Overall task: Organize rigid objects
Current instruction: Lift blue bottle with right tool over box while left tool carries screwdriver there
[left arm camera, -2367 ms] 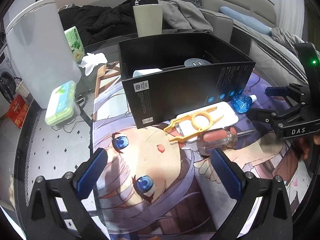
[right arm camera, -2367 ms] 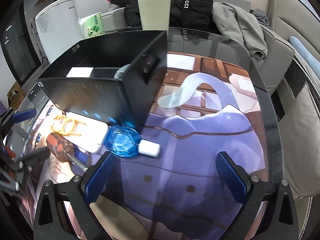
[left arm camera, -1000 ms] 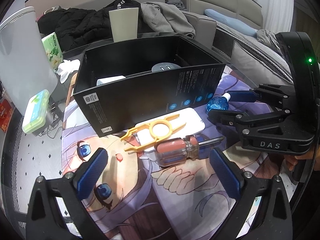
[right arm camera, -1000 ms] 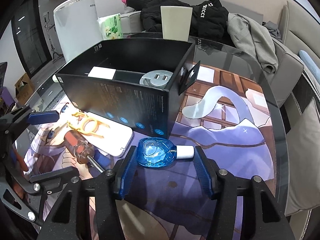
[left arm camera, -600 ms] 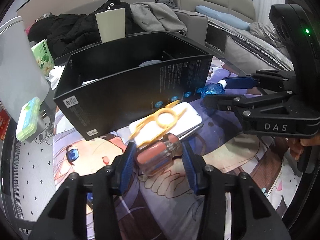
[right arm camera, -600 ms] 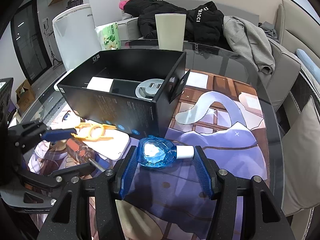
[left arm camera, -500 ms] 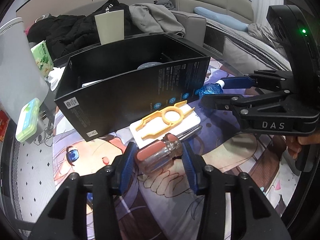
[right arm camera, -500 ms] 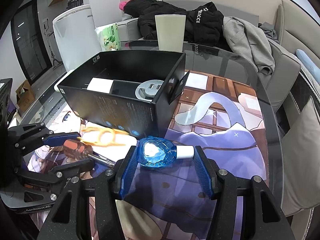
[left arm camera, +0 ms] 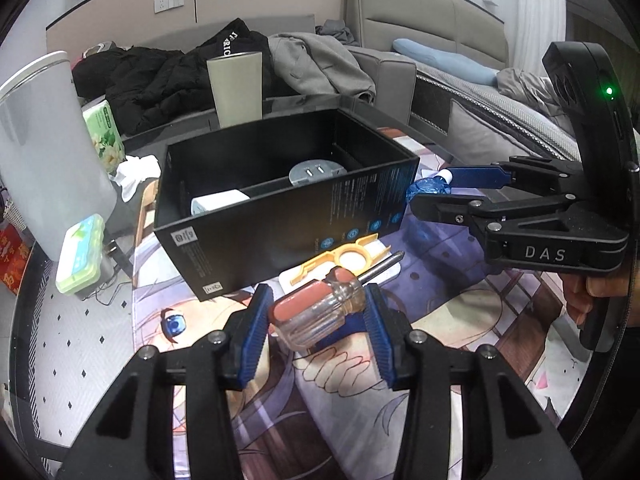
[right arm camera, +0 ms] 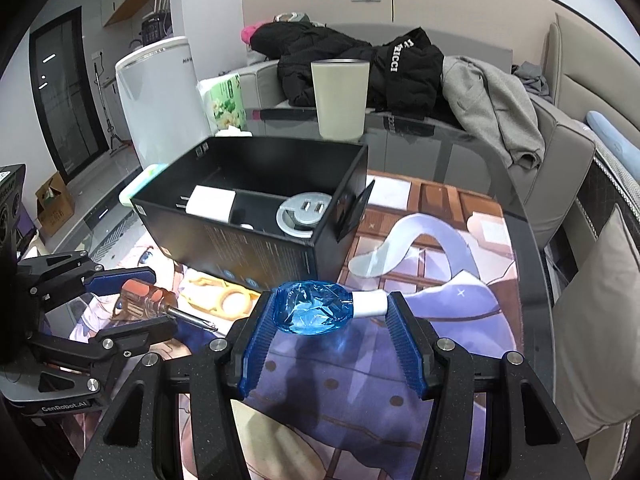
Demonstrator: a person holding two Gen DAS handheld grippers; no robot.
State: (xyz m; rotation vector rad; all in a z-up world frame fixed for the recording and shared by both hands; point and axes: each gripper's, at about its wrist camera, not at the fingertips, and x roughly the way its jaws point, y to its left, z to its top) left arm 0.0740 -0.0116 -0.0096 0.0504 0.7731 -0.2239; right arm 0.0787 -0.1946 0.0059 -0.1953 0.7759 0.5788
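My left gripper (left arm camera: 316,312) is shut on a screwdriver (left arm camera: 320,310) with a red and clear handle, held above the mat in front of the open black box (left arm camera: 280,216). My right gripper (right arm camera: 330,314) is shut on a blue bottle (right arm camera: 310,312) with a white cap, held level near the box's right front corner. The box (right arm camera: 256,244) holds a white charger (right arm camera: 210,202) and a grey round socket adapter (right arm camera: 304,214). A yellow plastic tool (left arm camera: 344,258) lies on a white flat block (left arm camera: 384,272) by the box. The screwdriver also shows in the right wrist view (right arm camera: 148,298).
An anime-print mat (left arm camera: 460,320) covers the round glass table (right arm camera: 440,152). A beige cup (right arm camera: 340,98) stands behind the box. A green case (left arm camera: 80,254), tissues (left arm camera: 106,140) and a white appliance (left arm camera: 44,152) stand at the left. A sofa with coats (right arm camera: 400,68) lies beyond.
Both grippers closed, the left on the screwdriver and the right on the blue bottle, and lifted them off the mat. The yellow tool shifted on the white block.
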